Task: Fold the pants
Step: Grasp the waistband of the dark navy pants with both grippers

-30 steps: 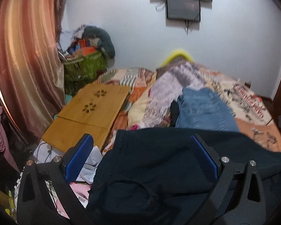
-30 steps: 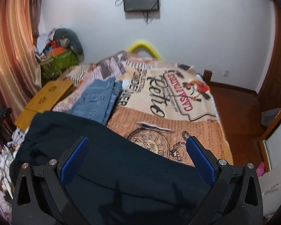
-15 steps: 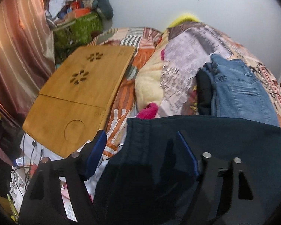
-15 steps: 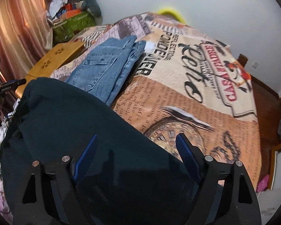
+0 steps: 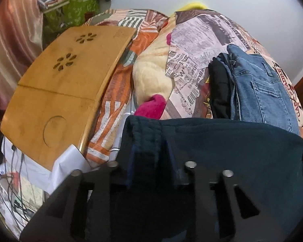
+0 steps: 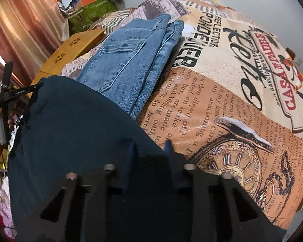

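Dark navy pants [image 5: 232,157] lie across the near end of the bed; they also fill the near left of the right wrist view [image 6: 74,133]. My left gripper [image 5: 151,157] is shut on the pants' waistband corner at their left end. My right gripper [image 6: 149,153] is shut on the pants' edge at their right end. The blue pads are mostly buried in the dark cloth. The other gripper's handle [image 6: 6,98] shows at the far left of the right wrist view.
Folded blue jeans [image 5: 258,88] [image 6: 131,64] lie just beyond the pants, with a black garment [image 5: 220,92] beside them. A printed bedspread [image 6: 232,80] covers the bed. A bamboo lap tray [image 5: 60,92] sits at the left. A pink item [image 5: 151,106] and cream blanket [image 5: 151,74] lie nearby.
Both grippers went from wide open to shut on the navy pants' edge. Both cameras tilted down and closer to the bed.
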A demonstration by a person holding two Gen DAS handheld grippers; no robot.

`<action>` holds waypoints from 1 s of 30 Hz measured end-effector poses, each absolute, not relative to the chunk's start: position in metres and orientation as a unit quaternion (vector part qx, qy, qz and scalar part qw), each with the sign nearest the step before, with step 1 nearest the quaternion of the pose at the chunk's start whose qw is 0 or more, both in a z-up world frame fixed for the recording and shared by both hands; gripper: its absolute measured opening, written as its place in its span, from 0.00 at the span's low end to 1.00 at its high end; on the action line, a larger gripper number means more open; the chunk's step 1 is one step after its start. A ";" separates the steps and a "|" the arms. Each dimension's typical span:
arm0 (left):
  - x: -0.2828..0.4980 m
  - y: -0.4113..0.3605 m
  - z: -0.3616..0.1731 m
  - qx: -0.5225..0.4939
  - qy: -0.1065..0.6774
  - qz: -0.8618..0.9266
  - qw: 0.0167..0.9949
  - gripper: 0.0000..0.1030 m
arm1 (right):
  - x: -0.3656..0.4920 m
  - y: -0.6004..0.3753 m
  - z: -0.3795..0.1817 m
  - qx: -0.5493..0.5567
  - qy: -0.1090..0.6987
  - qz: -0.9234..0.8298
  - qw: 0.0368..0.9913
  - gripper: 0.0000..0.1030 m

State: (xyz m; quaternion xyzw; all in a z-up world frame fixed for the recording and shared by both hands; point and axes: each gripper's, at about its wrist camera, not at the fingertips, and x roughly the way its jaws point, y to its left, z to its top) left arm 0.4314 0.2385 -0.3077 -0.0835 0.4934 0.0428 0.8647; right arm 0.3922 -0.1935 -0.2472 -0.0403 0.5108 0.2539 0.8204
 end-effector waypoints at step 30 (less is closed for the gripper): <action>0.363 0.239 -0.206 -0.106 0.429 0.057 0.895 0.09 | 0.345 -0.183 -0.168 -0.047 0.397 0.280 0.873 0.07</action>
